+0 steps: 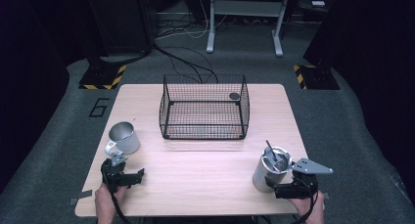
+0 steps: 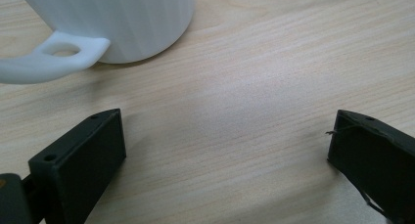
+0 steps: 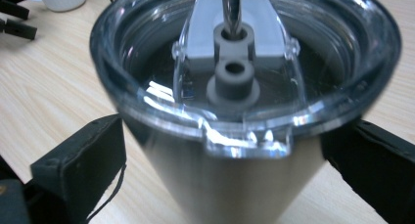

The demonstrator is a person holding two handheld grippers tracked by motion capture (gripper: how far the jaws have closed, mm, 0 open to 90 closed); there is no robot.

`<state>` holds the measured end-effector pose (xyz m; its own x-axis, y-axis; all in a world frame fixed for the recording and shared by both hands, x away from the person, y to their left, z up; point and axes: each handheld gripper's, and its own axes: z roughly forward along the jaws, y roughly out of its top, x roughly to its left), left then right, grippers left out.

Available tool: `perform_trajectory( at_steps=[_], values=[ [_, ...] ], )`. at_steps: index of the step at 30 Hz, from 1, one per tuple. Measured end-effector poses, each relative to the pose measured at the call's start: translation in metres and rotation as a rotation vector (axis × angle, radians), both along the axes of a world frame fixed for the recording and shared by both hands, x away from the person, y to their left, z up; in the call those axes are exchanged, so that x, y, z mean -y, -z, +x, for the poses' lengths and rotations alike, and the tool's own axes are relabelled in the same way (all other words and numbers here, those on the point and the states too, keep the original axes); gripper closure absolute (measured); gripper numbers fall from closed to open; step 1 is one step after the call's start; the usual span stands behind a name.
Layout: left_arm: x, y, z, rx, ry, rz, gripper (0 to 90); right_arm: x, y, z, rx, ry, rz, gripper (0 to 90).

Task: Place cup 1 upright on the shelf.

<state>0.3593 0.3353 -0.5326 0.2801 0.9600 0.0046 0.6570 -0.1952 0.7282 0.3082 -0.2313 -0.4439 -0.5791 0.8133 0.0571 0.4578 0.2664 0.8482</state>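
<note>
Wooden worktop, wire basket near far edge. Left hand-held gripper spread, empty, beside mug at left edge. Right hand-held gripper straddles tumbler near right front corner; contact unclear.

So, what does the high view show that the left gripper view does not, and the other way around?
High view alone: the black wire basket, the steel tumbler with clear lid and straw, standing between the right gripper's jaws, and both of the person's hands.

Left gripper view alone: the white mug's handle close up, and bare wood between the left gripper's wide-apart jaws.

Both: the white mug, the wooden table, the left gripper.
</note>
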Motion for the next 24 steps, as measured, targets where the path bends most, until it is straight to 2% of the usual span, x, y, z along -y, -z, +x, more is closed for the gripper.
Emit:
perform_trajectory(
  at_steps=[8, 19, 24],
  values=[
    [0.0, 0.0, 0.0, 0.0, 0.0, -0.001, 0.3, -0.007, -0.001, 0.008, 0.03, 0.031, 0.027, 0.0],
    [0.0, 0.0, 0.0, 0.001, -0.001, -0.001, 0.3, -0.011, -0.001, 0.014, 0.05, 0.032, 0.059, 0.0],
    [0.0, 0.0, 0.0, 0.001, 0.0, 0.001, 0.4, -0.013, -0.002, 0.012, 0.073, 0.047, 0.051, 1.1]
  ],
)
